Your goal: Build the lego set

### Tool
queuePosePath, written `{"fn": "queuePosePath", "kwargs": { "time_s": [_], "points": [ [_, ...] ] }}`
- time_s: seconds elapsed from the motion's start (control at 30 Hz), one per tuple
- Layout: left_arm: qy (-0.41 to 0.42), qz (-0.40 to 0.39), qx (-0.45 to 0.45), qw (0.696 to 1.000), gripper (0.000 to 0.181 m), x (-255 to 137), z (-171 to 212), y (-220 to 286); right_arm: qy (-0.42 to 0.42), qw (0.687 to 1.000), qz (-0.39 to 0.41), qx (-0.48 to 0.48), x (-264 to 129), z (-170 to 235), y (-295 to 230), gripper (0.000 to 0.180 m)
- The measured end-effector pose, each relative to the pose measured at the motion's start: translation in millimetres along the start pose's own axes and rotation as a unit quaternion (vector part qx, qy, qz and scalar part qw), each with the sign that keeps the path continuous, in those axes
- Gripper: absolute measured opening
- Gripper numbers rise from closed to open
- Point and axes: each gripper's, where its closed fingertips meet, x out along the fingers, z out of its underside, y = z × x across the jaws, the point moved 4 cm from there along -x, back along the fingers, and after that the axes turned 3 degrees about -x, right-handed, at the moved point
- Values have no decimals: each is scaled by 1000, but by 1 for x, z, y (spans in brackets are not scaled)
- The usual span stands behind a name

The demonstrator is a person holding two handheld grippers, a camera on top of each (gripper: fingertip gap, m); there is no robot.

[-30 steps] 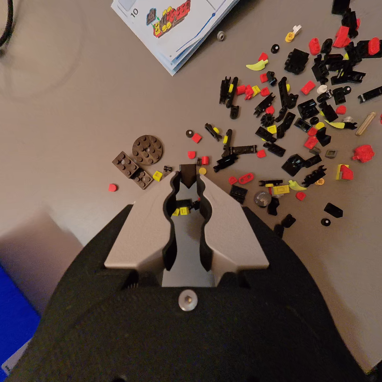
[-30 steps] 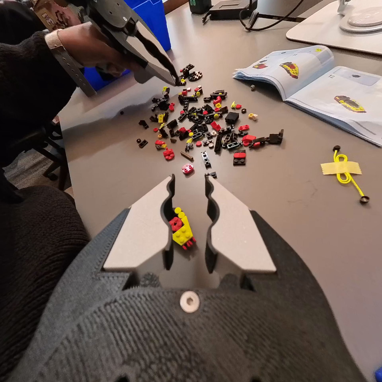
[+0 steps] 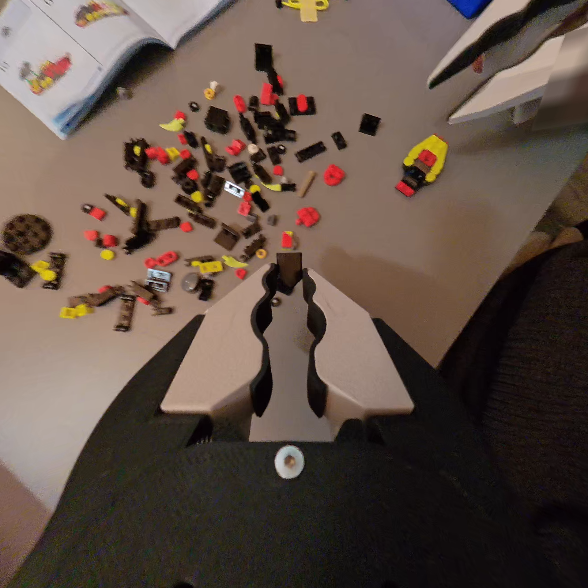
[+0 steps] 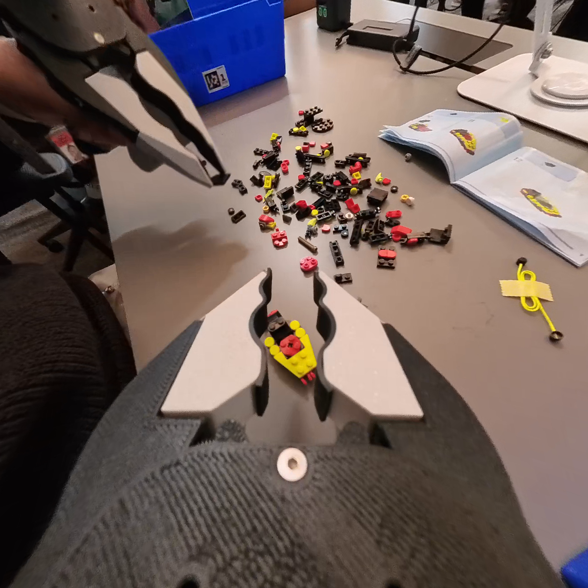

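My left gripper [image 3: 289, 274] is shut on a small dark piece [image 3: 289, 267] and holds it above the table by the near edge of the loose piece pile [image 3: 222, 178]. It also shows in the right wrist view [image 4: 219, 178], top left, tips down with the dark piece [image 4: 222, 178]. A yellow, red and black partial build [image 4: 291, 346] lies on the table between the fingers of my open right gripper [image 4: 292, 275], not gripped. In the left wrist view the build [image 3: 424, 165] lies right of the pile, with the right gripper [image 3: 445, 82] above it.
An open instruction booklet [image 4: 496, 178] lies right of the pile [image 4: 334, 197]. A blue bin [image 4: 229, 51] stands at the back. A taped yellow cord [image 4: 528, 292] lies to the right. A white lamp base [image 4: 509, 92] and cables are far back. The table edge [image 4: 111, 241] runs along the left.
My left gripper has swung from the brown plates toward the right gripper, still holding the dark piece. The right gripper stays open over the build.
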Motion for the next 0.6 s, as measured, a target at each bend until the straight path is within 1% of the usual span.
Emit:
{"fn": "queuePosePath", "kwargs": {
  "time_s": [0.2,0.33,0.5,0.6],
  "points": [
    [11,51,-32,998,13,20,23,41,-7,1000,4,-23,2,-1,-6,23],
    [26,71,-25,997,13,31,24,61,-14,999,3,-44,5,-1,-11,23],
    [56,63,-25,996,13,29,17,62,-11,996,1,-86,6,-5,-23,23],
    [106,76,-70,989,13,20,5,55,1,996,-19,-84,9,-9,-35,23]
  ]
}}
